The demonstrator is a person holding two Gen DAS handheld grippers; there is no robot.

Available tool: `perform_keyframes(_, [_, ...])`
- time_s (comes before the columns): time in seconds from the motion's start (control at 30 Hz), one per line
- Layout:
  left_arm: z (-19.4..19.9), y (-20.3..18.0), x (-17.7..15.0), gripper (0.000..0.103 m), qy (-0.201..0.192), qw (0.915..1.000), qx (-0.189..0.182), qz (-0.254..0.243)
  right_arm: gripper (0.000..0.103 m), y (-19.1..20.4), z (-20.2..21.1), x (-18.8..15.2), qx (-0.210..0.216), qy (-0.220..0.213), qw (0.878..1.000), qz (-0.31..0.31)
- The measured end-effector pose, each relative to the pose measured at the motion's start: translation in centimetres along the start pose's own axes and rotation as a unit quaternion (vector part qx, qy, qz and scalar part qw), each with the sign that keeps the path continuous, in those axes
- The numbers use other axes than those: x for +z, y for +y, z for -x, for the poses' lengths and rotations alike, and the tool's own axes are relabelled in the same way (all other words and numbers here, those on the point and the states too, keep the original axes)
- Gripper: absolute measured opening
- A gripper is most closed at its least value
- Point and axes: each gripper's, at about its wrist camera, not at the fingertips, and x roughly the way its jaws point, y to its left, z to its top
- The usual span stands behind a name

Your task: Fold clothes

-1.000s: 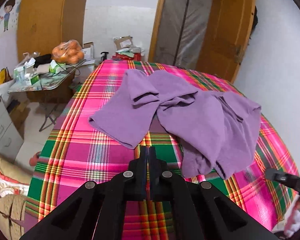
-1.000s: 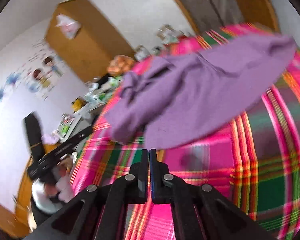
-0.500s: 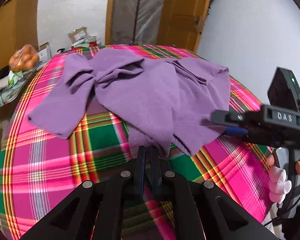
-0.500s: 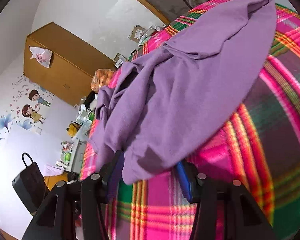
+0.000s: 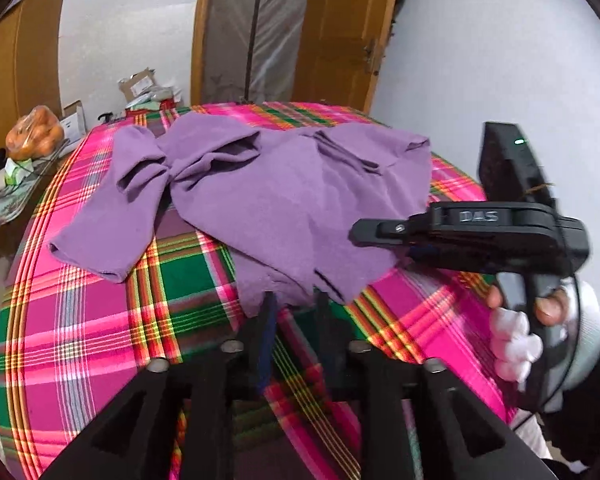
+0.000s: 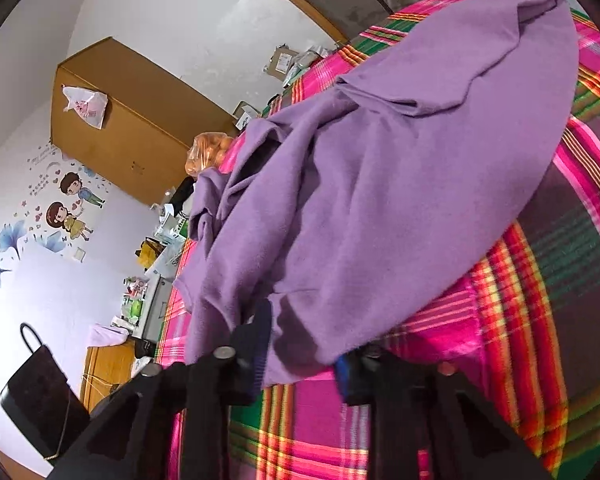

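A rumpled purple knit sweater [image 5: 284, 200] lies spread, sleeves crumpled, on a bench under a pink-and-green plaid cloth [image 5: 100, 320]. The left gripper [image 5: 294, 300] hovers at its near hem, fingers apart. The right gripper [image 6: 304, 340] straddles the hem edge, fingers apart (cloth between them). Soft, light, limp fabric; best pinched at hem corners.

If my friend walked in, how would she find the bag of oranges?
Start at the round table with the pink and green plaid cloth where the purple garment lies. Look past its far left edge to the small cluttered side table by the wooden wardrobe. The bag of oranges sits there, the only round, bright orange, shiny bundle among boxes and packets.
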Motion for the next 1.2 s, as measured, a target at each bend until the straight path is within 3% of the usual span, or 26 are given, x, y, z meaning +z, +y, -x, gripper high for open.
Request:
perform_keyframes(0.37, [-3.6, -1.3, 1.4, 0.029, 0.038, 0.9974, 0.045, -0.042, 0.021, -0.7, 0.0, -0.1, 0.002, 0.001, 1.0, 0.004])
perform_keyframes(0.43, [-3.9, -1.5, 1.6, 0.029, 0.036, 0.9967, 0.054, -0.048, 0.017, -0.9, 0.1, -0.1, 0.001, 0.003, 1.0, 0.001])
perform_keyframes(0.47, [-4.1, -1.6, 1.7, 0.028, 0.037, 0.9964, 0.058, -0.049, 0.011, -1.0, 0.0, -0.1, 0.001, 0.006, 1.0, 0.0])
perform_keyframes(0.5, [-4.2, -1.6, 1.8, 0.026, 0.037, 0.9961, 0.062, -0.05, 0.005, -1.0, -0.1, -0.1, 0.003, 0.011, 1.0, 0.001])
perform_keyframes(0.57, [-4.5, -1.0, 2.3, 0.009, 0.034, 0.9969, 0.063, -0.032, 0.004, -0.8, 0.0, -0.3, 0.003, 0.012, 1.0, 0.01])
perform_keyframes(0.8, [0.3, 2.8, 2.9, 0.006, -0.044, 0.9944, 0.073, 0.063, 0.003, 0.5, 3.7, -1.7, 0.03, -0.02, 0.998, 0.05])
perform_keyframes(0.97, [5.0, 6.4, 3.5, 0.005, -0.096, 0.9835, 0.087, 0.126, 0.003, 3.8, 7.9, -3.7, 0.086, -0.033, 0.991, 0.095])
perform_keyframes(1.2, [11.0, 11.6, 2.7, 0.005, -0.147, 0.964, 0.119, 0.187, 0.003, 9.8, 13.0, -7.3, 0.16, -0.041, 0.969, 0.186])
